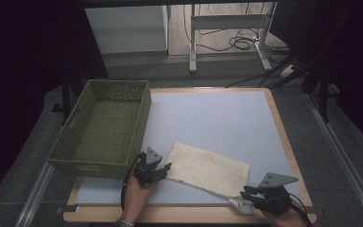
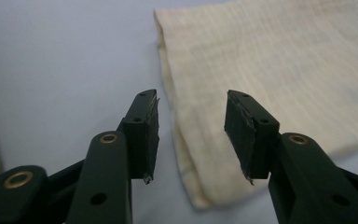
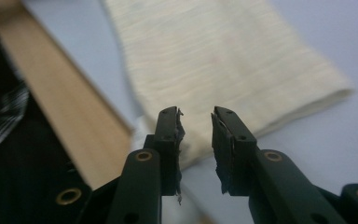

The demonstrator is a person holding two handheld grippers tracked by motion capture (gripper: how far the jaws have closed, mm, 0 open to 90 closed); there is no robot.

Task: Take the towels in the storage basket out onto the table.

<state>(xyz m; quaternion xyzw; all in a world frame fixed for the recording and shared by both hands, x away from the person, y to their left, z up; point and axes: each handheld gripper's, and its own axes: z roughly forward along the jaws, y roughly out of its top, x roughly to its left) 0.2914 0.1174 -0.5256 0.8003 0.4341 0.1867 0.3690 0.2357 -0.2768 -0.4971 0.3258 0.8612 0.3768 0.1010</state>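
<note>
- The counter point(image 1: 217, 113) is carrying a pale blue mat with a wooden rim, and most of its far half is lying bare.
- The green woven basket point(image 1: 101, 127) is sitting on the counter's left side, hanging partly over the edge, with nothing visible inside it.
- The folded cream cloth point(image 1: 208, 168) is lying flat on the near part of the counter, just right of the basket, with its long side running at a slant from upper left to lower right.
- The left tongs point(image 1: 162, 169) are sitting at the cloth's left end; in the left gripper view the tongs point(image 2: 191, 135) are standing partly apart, straddling the folded edge of the cloth point(image 2: 270, 70) below them, with neither pad pressing on it.
- The right tongs point(image 1: 247, 194) are waiting at the cloth's near right corner, by the counter's front rim; in the right gripper view the tongs point(image 3: 196, 144) are showing a narrow gap and gripping nothing, with the cloth point(image 3: 214, 60) lying beyond them.
- The step in hand seems to be the taking of both ends of the cloth, for another fold or a lift toward the basket.
- The next move probably calls for each pair to dip to its edge, close on all the layers, and rise together.
</note>
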